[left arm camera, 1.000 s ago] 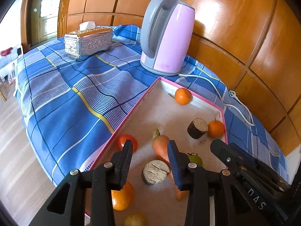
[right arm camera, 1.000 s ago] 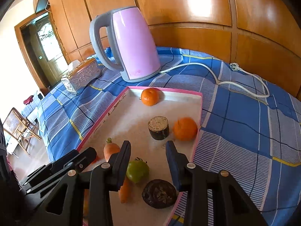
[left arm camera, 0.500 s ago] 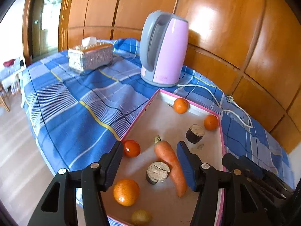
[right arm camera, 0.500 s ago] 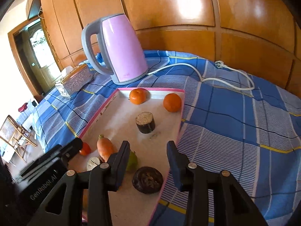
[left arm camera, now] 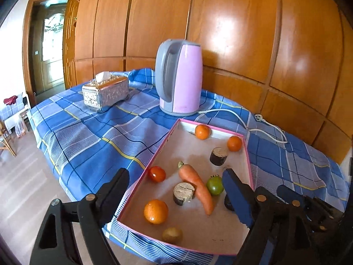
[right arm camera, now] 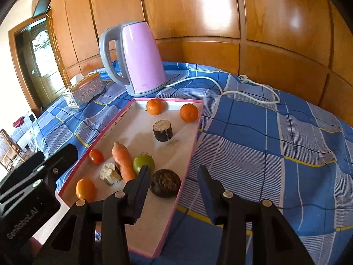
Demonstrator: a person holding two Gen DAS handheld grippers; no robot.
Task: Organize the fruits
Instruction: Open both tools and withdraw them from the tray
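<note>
Carrot [left arm camera: 196, 187] (tapered, orange, green stub) loose in pink-rimmed tray [left arm camera: 154, 159], left jaws opening, right jaws apart, both empty

- Three oranges are counted in the tray [left arm camera: 154, 152]: one [left arm camera: 202, 131] at the far wall, one [left arm camera: 234, 143] in the far corner, one [left arm camera: 155, 211] near the front.
- One carrot [left arm camera: 196, 186] is seen.
- One red tomato [left arm camera: 156, 174] and one green tomato [left arm camera: 214, 185] are seen.
- Two cut cylindrical pieces [left arm camera: 218, 156] [left arm camera: 183, 193] are counted.
- One small yellowish fruit [left arm camera: 172, 235] and one dark round fruit [right arm camera: 165, 186] are seen.
- One kettle [left arm camera: 179, 77] and one tissue box [left arm camera: 105, 93] are counted.
- Two grippers are counted: left gripper [left arm camera: 176, 198], right gripper [right arm camera: 174, 185].
</note>
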